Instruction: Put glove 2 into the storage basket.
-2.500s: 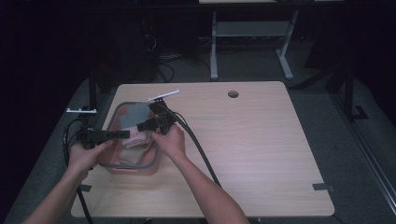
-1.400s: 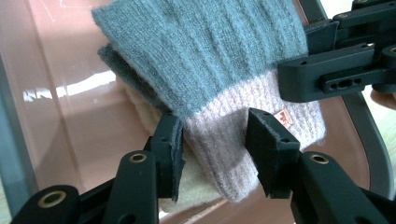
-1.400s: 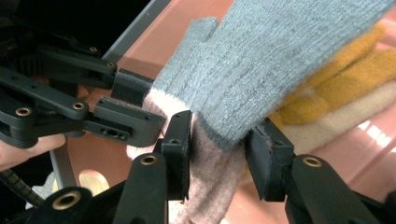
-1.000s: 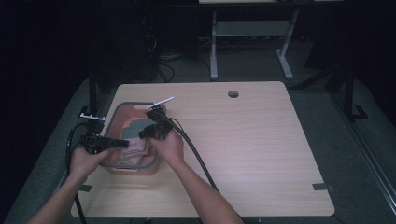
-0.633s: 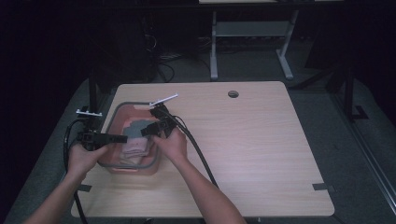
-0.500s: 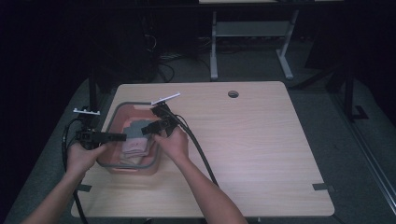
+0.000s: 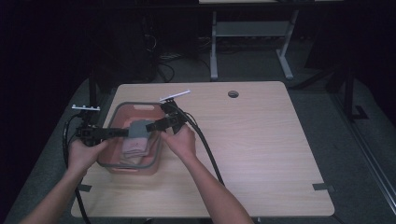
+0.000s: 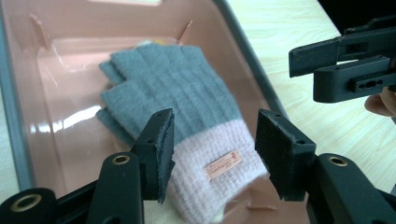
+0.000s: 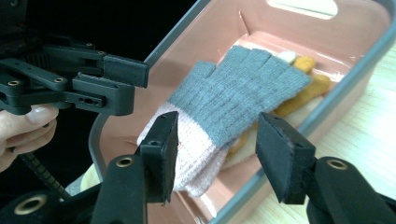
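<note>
A pink basket (image 7: 140, 106) with a grey rim stands on the left part of the table. In it lies a grey knitted glove (image 7: 137, 130) with a pale pink cuff (image 8: 219, 163). A yellow glove (image 9: 310, 77) lies under it. My left gripper (image 7: 122, 132) reaches in from the left and stands open just above the cuff (image 8: 212, 126). From the right, my right gripper (image 7: 152, 126) also stands open, over the glove's middle (image 9: 215, 126). Neither one holds anything. In each gripper view the other gripper (image 8: 345, 60) (image 9: 93, 79) hovers across the basket.
The wooden table (image 7: 261, 140) stretches bare to the right, with a round cable hole (image 7: 233, 94) near its far edge. A black cable (image 7: 210, 154) trails from the right gripper toward the near edge. Tape marks (image 7: 323, 187) sit at the front corners. A desk frame (image 7: 252, 28) stands behind.
Both hands have shifted slightly over the basket. The grey glove sits lower in the basket than 2.5 s ago, and both grippers now stand open above it.
</note>
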A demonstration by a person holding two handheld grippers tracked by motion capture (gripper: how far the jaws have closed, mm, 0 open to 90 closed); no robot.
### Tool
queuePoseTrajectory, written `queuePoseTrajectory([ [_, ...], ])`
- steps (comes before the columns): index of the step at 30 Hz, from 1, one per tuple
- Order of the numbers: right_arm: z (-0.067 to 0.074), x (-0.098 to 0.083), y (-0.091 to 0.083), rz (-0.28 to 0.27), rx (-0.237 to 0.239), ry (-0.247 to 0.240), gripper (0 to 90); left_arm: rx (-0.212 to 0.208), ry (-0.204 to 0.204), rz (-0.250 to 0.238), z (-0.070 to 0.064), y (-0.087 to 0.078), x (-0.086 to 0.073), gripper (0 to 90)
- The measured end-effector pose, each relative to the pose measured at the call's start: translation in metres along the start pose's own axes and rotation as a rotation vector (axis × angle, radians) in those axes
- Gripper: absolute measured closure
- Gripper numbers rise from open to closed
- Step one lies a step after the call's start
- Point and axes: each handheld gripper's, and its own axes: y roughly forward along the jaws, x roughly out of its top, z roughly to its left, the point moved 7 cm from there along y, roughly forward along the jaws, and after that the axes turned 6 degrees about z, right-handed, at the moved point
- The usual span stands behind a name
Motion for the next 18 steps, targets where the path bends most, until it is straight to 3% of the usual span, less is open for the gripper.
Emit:
queuePoseTrajectory([
  [5, -0.003, 0.000, -0.013, -0.015, 0.011, 0.007, 45.0, -0.022, -0.007, -0.016, -0.007, 0.001, 0.004, 44.4],
  [18, -0.019, -0.002, -0.044, -0.047, 0.009, 0.029, 44.1, -0.051, 0.031, -0.043, -0.031, 0.006, 0.015, 39.2],
])
